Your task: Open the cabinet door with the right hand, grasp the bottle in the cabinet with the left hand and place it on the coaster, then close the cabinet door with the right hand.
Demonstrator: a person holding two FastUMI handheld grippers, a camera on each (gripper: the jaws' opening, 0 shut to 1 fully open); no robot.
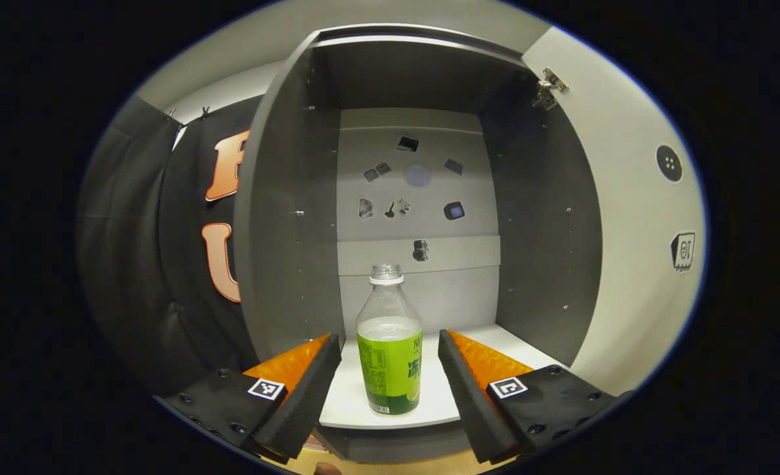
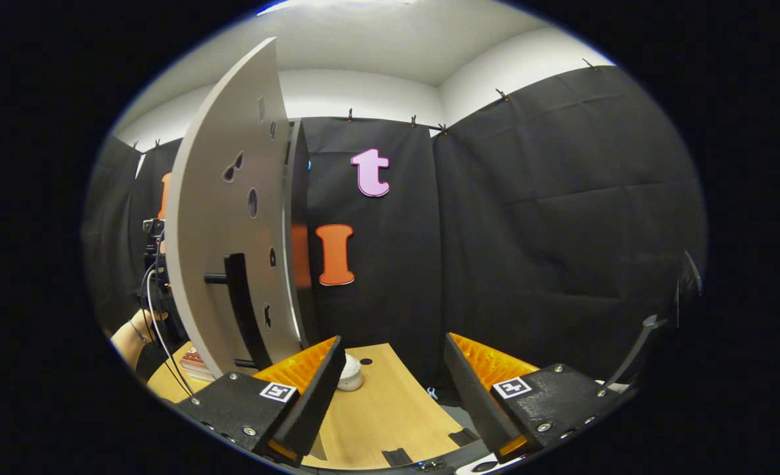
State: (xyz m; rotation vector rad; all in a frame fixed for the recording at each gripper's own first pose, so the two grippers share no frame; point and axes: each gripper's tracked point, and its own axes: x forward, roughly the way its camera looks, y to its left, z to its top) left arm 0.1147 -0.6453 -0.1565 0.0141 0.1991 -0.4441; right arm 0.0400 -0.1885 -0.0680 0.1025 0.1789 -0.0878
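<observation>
The grey cabinet (image 1: 284, 218) stands with its door swung wide; the door's inner face (image 1: 627, 218) is at the right of the left gripper view. A clear bottle (image 1: 388, 343) with a green label stands upright near the front edge of the white shelf (image 1: 347, 402). My left gripper (image 1: 390, 389) is open, one finger on each side of the bottle, with gaps on both sides. In the right gripper view the open door (image 2: 225, 237) with its dark handle (image 2: 241, 297) is at the left. My right gripper (image 2: 390, 396) is open and holds nothing, to the right of the door.
A wooden table (image 2: 390, 409) lies below the right gripper, with a small white round object (image 2: 350, 376) on it. A hand (image 2: 132, 336) and cables show behind the door's left edge. Black cloth walls surround the booth. Stickers dot the cabinet's back panel (image 1: 416, 191).
</observation>
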